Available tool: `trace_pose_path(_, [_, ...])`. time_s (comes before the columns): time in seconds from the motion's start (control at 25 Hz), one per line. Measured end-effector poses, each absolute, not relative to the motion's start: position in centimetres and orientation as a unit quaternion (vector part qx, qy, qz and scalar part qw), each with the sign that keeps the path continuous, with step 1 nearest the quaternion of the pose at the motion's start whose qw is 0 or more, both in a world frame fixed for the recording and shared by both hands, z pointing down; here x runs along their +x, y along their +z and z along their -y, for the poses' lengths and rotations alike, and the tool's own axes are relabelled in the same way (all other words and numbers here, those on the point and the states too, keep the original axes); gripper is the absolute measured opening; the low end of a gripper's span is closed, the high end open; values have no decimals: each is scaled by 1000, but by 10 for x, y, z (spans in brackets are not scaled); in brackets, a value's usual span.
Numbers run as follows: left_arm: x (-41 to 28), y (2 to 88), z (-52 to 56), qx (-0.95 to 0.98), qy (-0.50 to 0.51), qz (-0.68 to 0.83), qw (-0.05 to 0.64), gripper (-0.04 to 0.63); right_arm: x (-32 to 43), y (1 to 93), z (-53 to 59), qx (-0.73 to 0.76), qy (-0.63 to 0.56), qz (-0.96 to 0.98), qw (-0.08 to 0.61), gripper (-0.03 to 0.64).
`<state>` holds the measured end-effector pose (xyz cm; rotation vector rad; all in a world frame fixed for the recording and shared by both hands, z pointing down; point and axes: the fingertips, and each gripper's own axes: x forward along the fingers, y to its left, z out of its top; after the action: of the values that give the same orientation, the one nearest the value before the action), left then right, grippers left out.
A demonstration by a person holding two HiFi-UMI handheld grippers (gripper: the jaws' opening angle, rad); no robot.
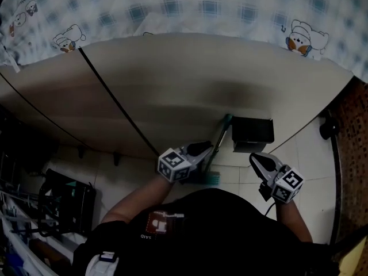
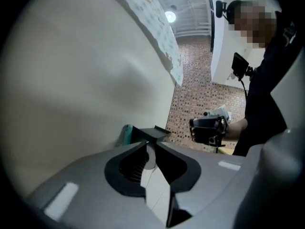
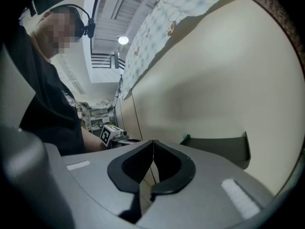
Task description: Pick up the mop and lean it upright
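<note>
The mop leans against the pale wall (image 1: 190, 79). Its grey handle (image 1: 220, 135) runs from a teal cap (image 2: 126, 133) at the wall down to a teal head (image 1: 210, 179) on the floor tiles. My left gripper (image 1: 208, 147) has its fingertips right at the handle. In the left gripper view the left gripper (image 2: 147, 144) shows its jaws a narrow slit apart, and whether they touch the handle is unclear. To the right, my right gripper (image 1: 254, 157) is shut and empty, pointing at the wall; the right gripper (image 3: 153, 142) shows its jaws meeting in a line.
A dark dustpan (image 1: 252, 130) stands against the wall just right of the mop. A checked cloth with cartoon prints (image 1: 201, 7) hangs above. Cluttered racks (image 1: 57, 200) fill the left. Brown patterned flooring (image 1: 351, 125) and a black round object (image 1: 328, 128) lie right.
</note>
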<state>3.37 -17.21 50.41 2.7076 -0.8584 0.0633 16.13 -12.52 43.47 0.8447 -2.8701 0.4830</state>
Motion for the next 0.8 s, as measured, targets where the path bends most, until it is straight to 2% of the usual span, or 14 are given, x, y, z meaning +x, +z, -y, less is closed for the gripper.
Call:
trace_pose_path(0.16, [52,555,201,935,71,301,177,124,175,442,131,290,175,939,59,17])
trace_pose_path(0.32, [62,613,220,922,136,306,196,185,188,448,133,297,183,935,60,17])
trace_pose_path(0.64, [77,723,239,893,234,316,217,243,215,466,142,319,211,923,48,17])
trace_pose_path(0.8, [77,761,232,879,266,320,233,249,220,481,130,327,222,916,69,17])
